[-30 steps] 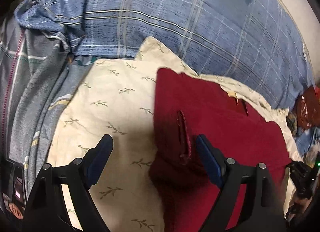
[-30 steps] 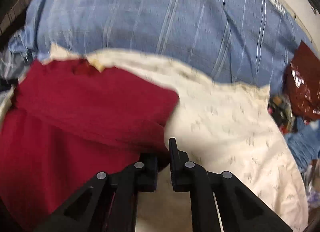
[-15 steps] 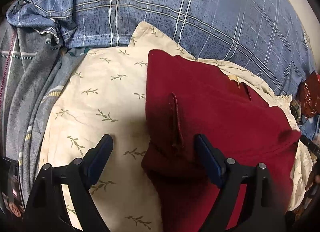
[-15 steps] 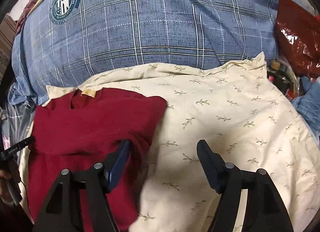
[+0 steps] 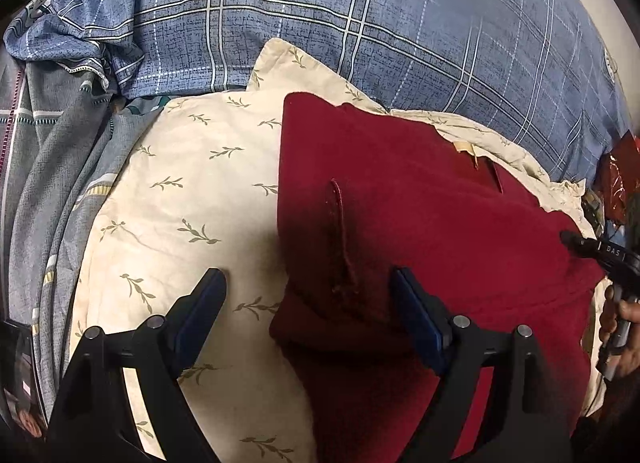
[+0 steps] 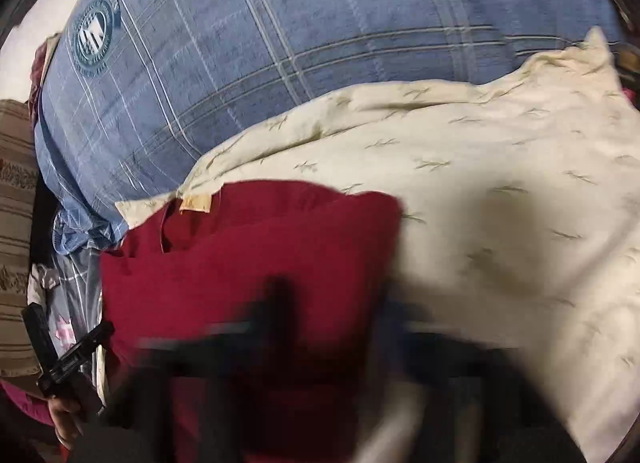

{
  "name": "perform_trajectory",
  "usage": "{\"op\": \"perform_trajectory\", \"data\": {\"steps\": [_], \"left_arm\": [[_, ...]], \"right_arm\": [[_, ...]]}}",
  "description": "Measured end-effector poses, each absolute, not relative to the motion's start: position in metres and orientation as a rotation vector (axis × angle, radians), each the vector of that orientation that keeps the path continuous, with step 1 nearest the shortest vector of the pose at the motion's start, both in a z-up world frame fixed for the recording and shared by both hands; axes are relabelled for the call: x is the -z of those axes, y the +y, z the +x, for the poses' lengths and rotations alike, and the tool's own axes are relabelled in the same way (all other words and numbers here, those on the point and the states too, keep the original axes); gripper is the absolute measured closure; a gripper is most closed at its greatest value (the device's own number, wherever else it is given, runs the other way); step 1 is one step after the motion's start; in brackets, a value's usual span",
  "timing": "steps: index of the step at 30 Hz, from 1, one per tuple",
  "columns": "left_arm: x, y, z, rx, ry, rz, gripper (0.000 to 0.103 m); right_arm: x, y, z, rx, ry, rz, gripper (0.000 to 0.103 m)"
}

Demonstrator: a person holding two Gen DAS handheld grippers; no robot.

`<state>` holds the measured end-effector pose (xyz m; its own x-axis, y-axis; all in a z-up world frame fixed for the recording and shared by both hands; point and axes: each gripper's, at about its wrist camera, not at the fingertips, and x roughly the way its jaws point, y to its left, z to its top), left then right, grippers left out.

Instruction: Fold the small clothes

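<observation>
A dark red garment lies folded on a cream leaf-print cloth; it has a tan label near its collar. My left gripper is open and empty, its jaws straddling the garment's near left edge. In the right wrist view the red garment lies at the lower left on the cream cloth. My right gripper is a dark motion smear over the garment's near edge; its jaws cannot be made out. The right gripper's body shows at the right edge of the left wrist view.
A blue plaid cover lies behind the cloth, also in the right wrist view. Grey striped bedding bunches at the left. A shiny red bag sits at the far right.
The right gripper let go of the red garment's edge and opened, then swept left over the garment and now blurs. The left gripper has moved a little closer.
</observation>
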<state>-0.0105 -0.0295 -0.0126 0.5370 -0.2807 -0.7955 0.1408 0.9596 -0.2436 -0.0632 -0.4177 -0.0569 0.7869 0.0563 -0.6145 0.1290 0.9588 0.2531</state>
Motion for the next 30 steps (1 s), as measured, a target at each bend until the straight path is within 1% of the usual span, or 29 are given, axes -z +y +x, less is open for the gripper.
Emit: {"op": "perform_trajectory", "data": {"steps": [2, 3, 5, 6, 8, 9, 10, 12, 14, 16, 17, 18, 20, 21, 22, 23, 26, 28, 30], "left_arm": [[0.009, -0.029, -0.013, 0.257, 0.956, -0.162, 0.018], [0.008, -0.030, -0.013, 0.262, 0.952, -0.159, 0.018], [0.011, -0.035, -0.012, 0.272, 0.962, -0.148, 0.018], [0.014, -0.040, -0.011, 0.277, 0.977, -0.137, 0.018], [0.016, -0.046, -0.012, 0.278, 0.974, -0.108, 0.018], [0.015, -0.047, -0.014, 0.272, 0.964, -0.090, 0.018], [0.014, -0.047, -0.015, 0.269, 0.960, -0.081, 0.017], [0.014, -0.046, -0.014, 0.270, 0.967, -0.092, 0.017], [0.015, -0.044, -0.013, 0.271, 0.976, -0.107, 0.017], [0.015, -0.044, -0.014, 0.270, 0.973, -0.104, 0.017], [0.015, -0.045, -0.015, 0.269, 0.971, -0.101, 0.017], [0.015, -0.044, -0.015, 0.268, 0.969, -0.100, 0.017], [0.015, -0.044, -0.015, 0.269, 0.970, -0.104, 0.017], [0.016, -0.044, -0.015, 0.270, 0.971, -0.106, 0.016], [0.016, -0.043, -0.015, 0.270, 0.972, -0.106, 0.016], [0.016, -0.042, -0.015, 0.269, 0.971, -0.107, 0.016], [0.015, -0.042, -0.015, 0.267, 0.972, -0.108, 0.016], [0.014, -0.042, -0.016, 0.266, 0.969, -0.108, 0.016], [0.011, -0.040, -0.017, 0.262, 0.959, -0.118, 0.016]], "right_arm": [[0.039, -0.402, -0.079, 0.071, 0.572, 0.169, 0.088], [0.037, -0.399, -0.081, 0.092, 0.556, 0.142, 0.088], [0.043, -0.391, -0.072, 0.194, 0.582, 0.010, 0.088], [0.057, -0.391, -0.060, 0.241, 0.629, -0.043, 0.088], [0.068, -0.401, -0.055, 0.240, 0.667, 0.027, 0.086], [0.065, -0.405, -0.059, 0.244, 0.653, 0.054, 0.079], [0.058, -0.409, -0.070, 0.267, 0.620, 0.087, 0.065], [0.044, -0.408, -0.092, 0.294, 0.568, 0.102, 0.057], [0.034, -0.397, -0.113, 0.236, 0.541, 0.086, 0.057], [0.036, -0.379, -0.125, 0.172, 0.549, 0.044, 0.057], [0.042, -0.369, -0.126, 0.142, 0.580, 0.006, 0.059], [0.053, -0.360, -0.123, 0.143, 0.629, -0.050, 0.062], [0.080, -0.358, -0.116, 0.241, 0.706, -0.145, 0.063], [0.086, -0.360, -0.115, 0.265, 0.708, -0.147, 0.062], [0.087, -0.365, -0.118, 0.266, 0.691, -0.126, 0.058], [0.084, -0.370, -0.122, 0.257, 0.689, -0.069, 0.055], [0.067, -0.381, -0.141, 0.203, 0.610, 0.061, 0.053], [0.060, -0.383, -0.149, 0.191, 0.548, 0.093, 0.045], [0.058, -0.385, -0.153, 0.175, 0.496, 0.120, 0.040]]}}
